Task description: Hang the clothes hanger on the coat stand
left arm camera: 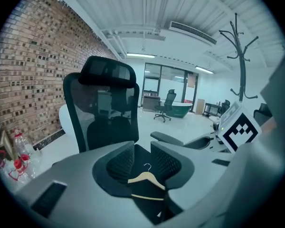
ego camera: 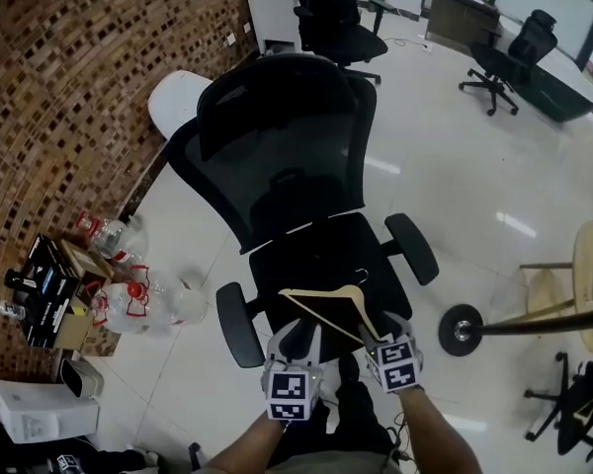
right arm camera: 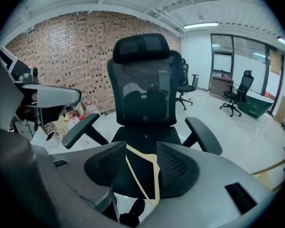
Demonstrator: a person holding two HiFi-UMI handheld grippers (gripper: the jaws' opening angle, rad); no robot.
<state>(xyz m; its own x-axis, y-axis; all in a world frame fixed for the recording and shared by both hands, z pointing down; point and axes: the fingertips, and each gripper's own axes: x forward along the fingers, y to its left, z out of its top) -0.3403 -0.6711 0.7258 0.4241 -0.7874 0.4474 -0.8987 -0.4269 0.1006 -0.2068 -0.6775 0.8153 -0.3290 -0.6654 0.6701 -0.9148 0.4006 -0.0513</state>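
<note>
A wooden clothes hanger (ego camera: pixel 331 309) with a metal hook lies on the front of the black office chair's seat (ego camera: pixel 306 255). My right gripper (ego camera: pixel 381 327) is open at the hanger's right end. In the right gripper view the hanger (right arm camera: pixel 133 172) runs between the mesh pads, and I cannot tell whether they touch it. My left gripper (ego camera: pixel 298 342) is open at the seat's front edge. In its own view the hanger (left arm camera: pixel 146 178) lies just ahead of its jaws. The coat stand (left arm camera: pixel 241 61) rises to the right; its round base (ego camera: pixel 462 330) stands on the floor beside the chair.
Plastic bottles (ego camera: pixel 128 299) and boxes (ego camera: pixel 44 289) line the brick wall on the left, with a white box (ego camera: pixel 40 410) below them. A wooden stool (ego camera: pixel 585 284) stands at the right edge. More office chairs (ego camera: pixel 504 62) stand farther back on the white tile floor.
</note>
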